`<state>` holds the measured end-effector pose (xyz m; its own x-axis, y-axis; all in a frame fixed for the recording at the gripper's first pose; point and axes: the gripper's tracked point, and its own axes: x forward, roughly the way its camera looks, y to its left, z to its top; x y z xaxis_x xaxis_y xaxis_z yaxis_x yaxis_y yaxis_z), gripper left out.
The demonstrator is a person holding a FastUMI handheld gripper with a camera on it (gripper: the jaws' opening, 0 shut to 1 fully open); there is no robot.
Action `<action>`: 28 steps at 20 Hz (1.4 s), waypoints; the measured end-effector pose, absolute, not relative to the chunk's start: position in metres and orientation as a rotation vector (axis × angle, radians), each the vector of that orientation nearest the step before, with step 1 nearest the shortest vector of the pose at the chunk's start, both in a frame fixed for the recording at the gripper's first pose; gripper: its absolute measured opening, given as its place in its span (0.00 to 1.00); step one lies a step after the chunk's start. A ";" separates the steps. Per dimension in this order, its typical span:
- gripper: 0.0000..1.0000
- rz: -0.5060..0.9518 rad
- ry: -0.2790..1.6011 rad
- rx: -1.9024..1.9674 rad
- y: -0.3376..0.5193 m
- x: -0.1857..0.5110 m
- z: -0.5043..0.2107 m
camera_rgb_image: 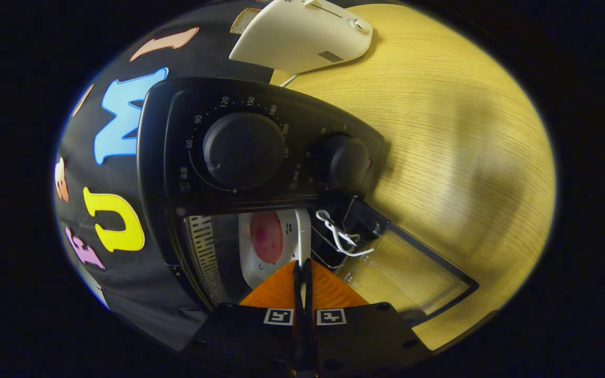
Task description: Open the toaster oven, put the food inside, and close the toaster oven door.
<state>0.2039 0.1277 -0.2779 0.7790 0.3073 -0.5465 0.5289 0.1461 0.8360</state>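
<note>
A black toaster oven (176, 157) with two round knobs stands on the wooden table, seen turned on its side. Its glass door (413, 273) is folded down flat onto the table. Inside the cavity is a white plate (252, 265) carrying a round pink slice of food (267, 236). My gripper (302, 266) reaches into the opening. Its fingers are pressed close together on the plate's near rim, so the plate is held by its edge.
A white cord (339, 233) is tied at the door's hinge side, just ahead of the fingers. Beyond the oven a white pop-up toaster (302, 37) holds a slice of bread (242, 20). The light wooden table (455, 131) stretches beside the oven.
</note>
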 end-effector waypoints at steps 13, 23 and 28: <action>0.13 -0.131 0.679 1.445 0.135 0.216 -0.258; 0.98 0.018 0.694 1.203 0.172 0.145 -0.227; 0.98 0.022 0.704 0.886 0.170 0.102 -0.233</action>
<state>0.1018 0.1700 -0.2335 0.7771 0.2979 -0.5544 0.2625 0.6471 0.7158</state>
